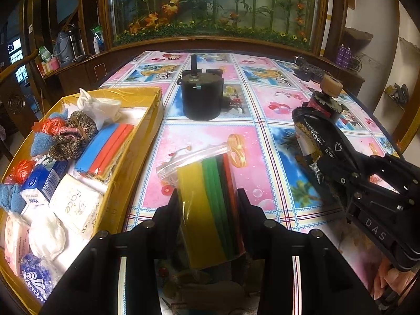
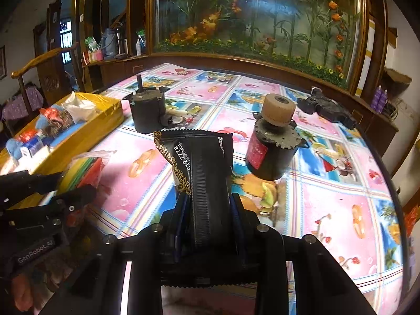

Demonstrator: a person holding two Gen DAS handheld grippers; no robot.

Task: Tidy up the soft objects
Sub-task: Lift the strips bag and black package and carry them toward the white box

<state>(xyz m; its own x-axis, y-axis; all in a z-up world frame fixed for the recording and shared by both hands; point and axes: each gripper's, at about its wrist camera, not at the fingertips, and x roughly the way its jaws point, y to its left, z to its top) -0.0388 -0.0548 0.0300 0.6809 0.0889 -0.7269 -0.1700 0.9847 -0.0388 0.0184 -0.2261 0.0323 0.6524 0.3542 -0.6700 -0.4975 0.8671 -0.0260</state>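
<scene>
Clamped between the pads of the left claw (image 1: 208,202): a clear zip bag of coloured sponge sheets (image 1: 207,210) — yellow, green, red — jaws nearly closed, bag standing up off the worktop (image 1: 262,136), just right of the yellow box (image 1: 131,162). Gripped likewise in the right claw (image 2: 207,204): a black foil pouch (image 2: 202,162), jaws narrow, pouch upright with its serrated top toward the motors.

Risks from here:
- Slippery plastic, soft filling — bag could slide out of the pads on the swing over the box wall, or catch its loose zip flap on the rim.
- Box already crowded with tissue packs (image 1: 76,204), scrubbers (image 1: 71,141) and a blue-and-orange sponge stack (image 1: 105,152); a careless drop could leave the bag perched on top, then tipping out.
- Both claws close together; crossing paths toward the box could knock pouch against bag.
- Two hard items near the pouch's path: the dark motor (image 2: 148,113) and the motor with a tan wheel (image 2: 273,141); a low sweep could topple either.
- Grip depth on the pouch hard to judge, possibly only on its lower part, so sagging likely.
</scene>
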